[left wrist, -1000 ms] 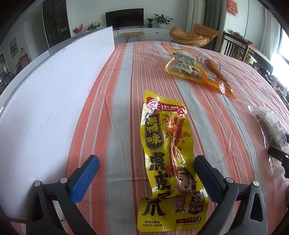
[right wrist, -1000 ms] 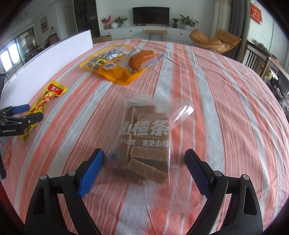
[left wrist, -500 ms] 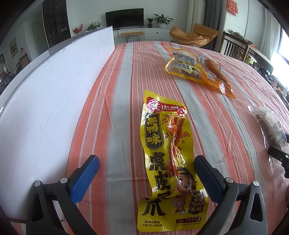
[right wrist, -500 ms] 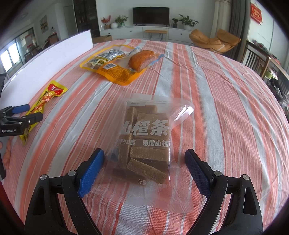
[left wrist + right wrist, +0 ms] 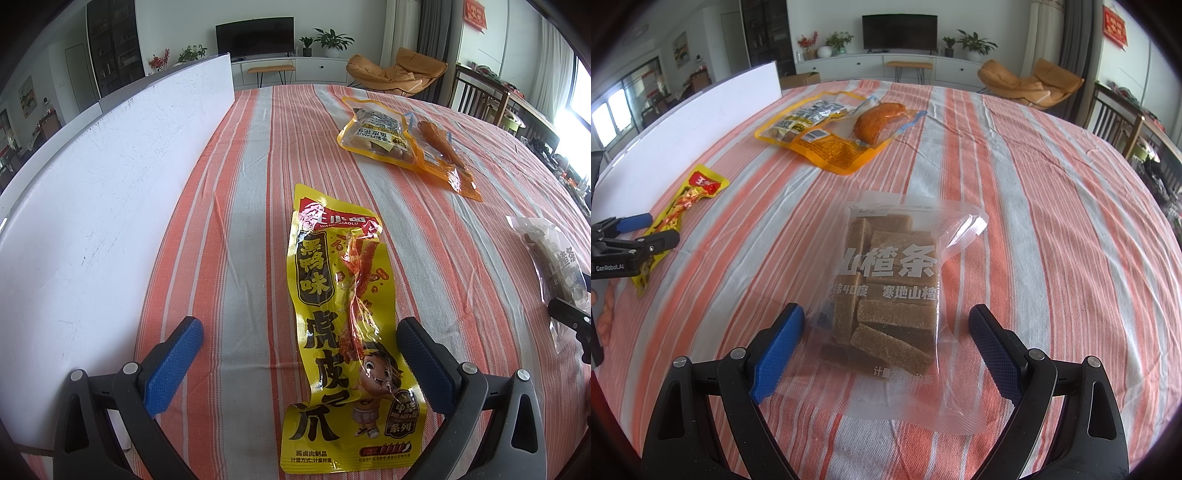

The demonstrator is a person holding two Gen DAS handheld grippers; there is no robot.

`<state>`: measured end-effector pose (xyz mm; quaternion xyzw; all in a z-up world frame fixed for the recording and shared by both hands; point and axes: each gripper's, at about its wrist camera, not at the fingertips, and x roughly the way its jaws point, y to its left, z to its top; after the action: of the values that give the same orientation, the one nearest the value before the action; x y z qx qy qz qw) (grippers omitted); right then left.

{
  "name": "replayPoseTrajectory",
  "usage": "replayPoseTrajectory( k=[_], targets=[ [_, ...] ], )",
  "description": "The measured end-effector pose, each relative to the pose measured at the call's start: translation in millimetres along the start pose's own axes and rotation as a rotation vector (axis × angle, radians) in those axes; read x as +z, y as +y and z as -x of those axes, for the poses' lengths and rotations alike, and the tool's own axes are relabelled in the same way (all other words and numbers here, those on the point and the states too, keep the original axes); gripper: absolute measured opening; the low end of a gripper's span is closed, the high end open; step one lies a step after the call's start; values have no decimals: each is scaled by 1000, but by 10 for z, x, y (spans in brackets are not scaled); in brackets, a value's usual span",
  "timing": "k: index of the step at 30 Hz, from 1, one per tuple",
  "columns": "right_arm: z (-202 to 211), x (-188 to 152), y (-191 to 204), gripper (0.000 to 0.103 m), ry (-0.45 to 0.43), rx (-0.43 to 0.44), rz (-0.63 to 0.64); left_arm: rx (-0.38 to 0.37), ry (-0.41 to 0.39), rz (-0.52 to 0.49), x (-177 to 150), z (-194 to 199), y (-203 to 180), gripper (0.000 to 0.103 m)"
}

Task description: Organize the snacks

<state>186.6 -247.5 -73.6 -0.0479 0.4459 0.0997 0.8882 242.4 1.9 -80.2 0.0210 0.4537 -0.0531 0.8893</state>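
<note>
A long yellow snack packet [image 5: 343,325] lies flat on the striped tablecloth. My left gripper [image 5: 299,347] is open, its blue fingers either side of the packet's near half. A clear bag of brown hawthorn bars [image 5: 897,295] lies in front of my right gripper [image 5: 886,332], which is open with a finger on each side of the bag's near end. The clear bag also shows at the right edge of the left wrist view [image 5: 554,266]. The yellow packet also shows in the right wrist view [image 5: 679,210], with the left gripper [image 5: 639,232] over it.
An orange peanut bag [image 5: 376,133] and a sausage in a clear wrapper [image 5: 441,142] lie together further back; they also show in the right wrist view [image 5: 812,129]. A white board [image 5: 92,206] stands along the table's left side. Chairs stand beyond the far right edge.
</note>
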Motion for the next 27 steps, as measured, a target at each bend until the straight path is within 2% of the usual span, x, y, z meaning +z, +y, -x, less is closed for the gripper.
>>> replayPoseTrajectory(
  k=[22,24,25,26,27],
  targets=[
    [-5,22,7,93,2,-8,0,3,1,-6,4,-14,-22,103],
    [-1,26,2,94,9,-6,3,-3,30,-20,-2,1,-56,102],
    [-10,48,6,91,28,-7,11,-14,48,-28,23,-3,-85,90],
    [-20,87,12,88,60,-8,15,-43,50,-61,29,46,-136,57],
    [-27,126,10,79,94,-6,10,-64,47,-101,46,91,-205,44]
  ],
)
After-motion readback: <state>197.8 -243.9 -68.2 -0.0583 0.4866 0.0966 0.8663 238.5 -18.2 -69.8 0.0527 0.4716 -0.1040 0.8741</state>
